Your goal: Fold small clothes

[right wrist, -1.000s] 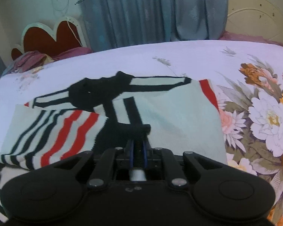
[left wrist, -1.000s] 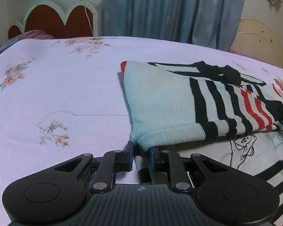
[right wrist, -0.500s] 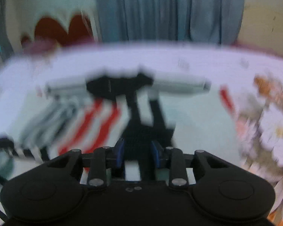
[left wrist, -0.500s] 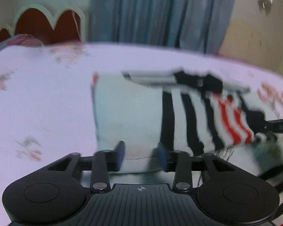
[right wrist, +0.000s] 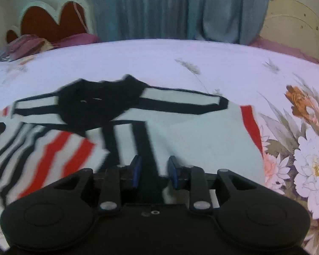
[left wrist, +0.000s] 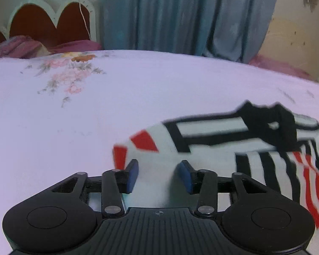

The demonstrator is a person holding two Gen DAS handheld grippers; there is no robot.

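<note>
Nearest in the left wrist view, the left tongs point(left wrist: 158, 175) stand apart, blue pads point(left wrist: 132, 174) clear of the cloth, nothing pinched. A second ago they were clamped on the pale hem of the jumper; their jaws have just been opening, and the hem now lies loose beneath them.

In the right wrist view the right tongs point(right wrist: 154, 171) also stand apart with a narrower gap, having opened from a closed grip on the black band and then eased inward a little. A black stripe of the jumper point(right wrist: 180, 131) shows in the gap, but the pads look clear of it.

Beyond both tongs the jumper point(left wrist: 212, 148) lies flat on the bed point(left wrist: 95, 116), folded over itself: pale body with black bands, a sleeve of red and black stripes laid across its left part as the right view shows it, black collar at the far edge. Both views are smeared by motion.

Judging from this, a fold has just been laid down and released; the next step likely calls for a new grip at another edge.

Farther off, the flowered sheet runs to a scalloped headboard point(left wrist: 51, 23) and a blue curtain point(left wrist: 180, 14)
</note>
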